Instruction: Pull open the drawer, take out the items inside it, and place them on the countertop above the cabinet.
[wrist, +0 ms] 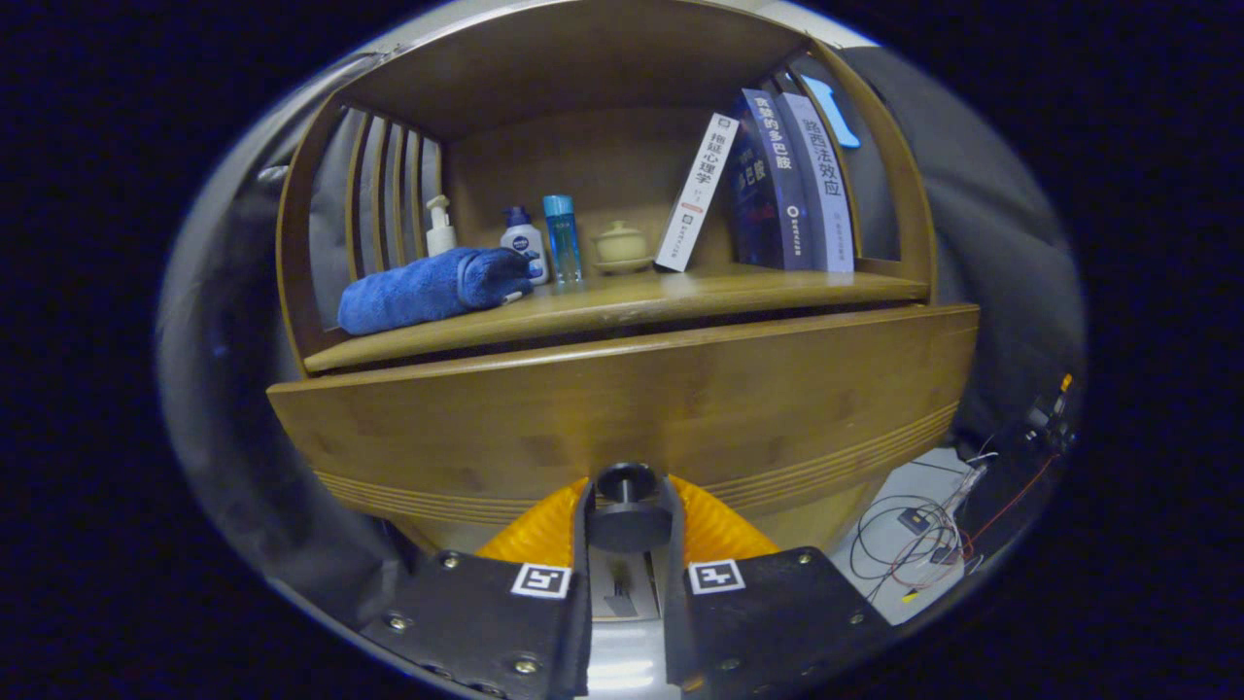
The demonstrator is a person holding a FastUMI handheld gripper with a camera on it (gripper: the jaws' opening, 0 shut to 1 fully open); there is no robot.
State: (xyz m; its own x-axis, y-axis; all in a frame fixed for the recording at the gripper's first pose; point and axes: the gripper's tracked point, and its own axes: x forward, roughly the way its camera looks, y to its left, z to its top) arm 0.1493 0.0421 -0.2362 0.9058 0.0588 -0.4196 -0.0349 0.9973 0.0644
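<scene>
The fingers (627, 510) clench the dark knob (627, 498) of the drawer (622, 408), whose front runs crosswise below the worktop (622, 301). The worktop's front edge is bare between the rolled blue towel (432, 289) and the books (777, 190).

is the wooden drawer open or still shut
Open a little. The curved wooden drawer front stands forward of the cabinet, with a dark gap below the shelf edge. The gripper is closed on its round black knob.

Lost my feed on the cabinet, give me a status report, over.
Gripper fingers closed on the drawer knob. Drawer front slightly out from the cabinet, contents hidden. Countertop holds a blue towel, bottles, books.
</scene>
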